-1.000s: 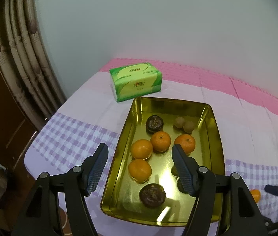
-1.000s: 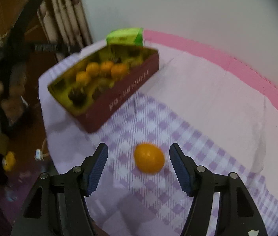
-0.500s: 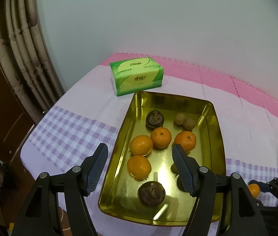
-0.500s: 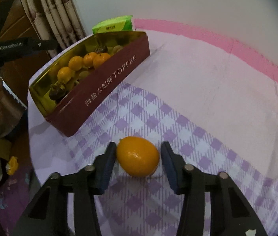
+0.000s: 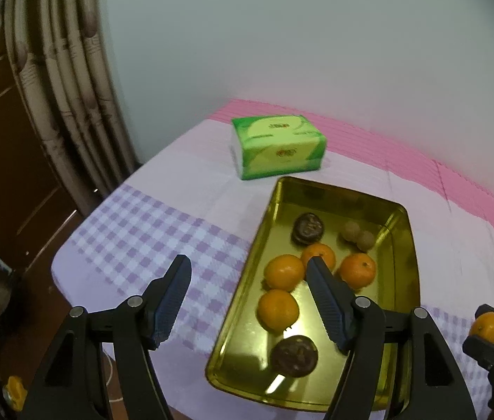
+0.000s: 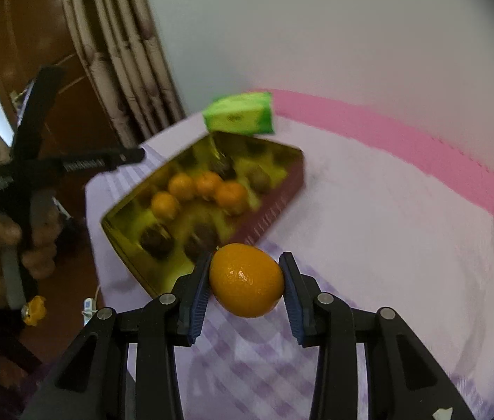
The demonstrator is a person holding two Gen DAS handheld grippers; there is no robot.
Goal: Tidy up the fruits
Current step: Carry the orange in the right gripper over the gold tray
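My right gripper (image 6: 245, 281) is shut on an orange fruit (image 6: 247, 279) and holds it above the checked cloth, just right of the gold tin tray (image 6: 296, 161). In the left wrist view that same fruit (image 5: 486, 327) shows at the far right edge, held between dark pads. The tray (image 5: 268, 210) holds several oranges (image 5: 283, 271), two dark wrinkled fruits (image 5: 294, 355) and two small brown ones (image 5: 359, 236). My left gripper (image 5: 247, 301) stands open over the tray's near left rim with nothing between its fingers.
A green tissue pack (image 5: 278, 145) lies behind the tray near the wall. The table's left edge (image 5: 58, 266) drops off toward a curtain and a wooden door. A person's hand (image 6: 9, 241) grips the left tool beside the table.
My right gripper closed on the orange fruit and lifted it off the cloth toward the tray. The left gripper has stayed open and has barely shifted.
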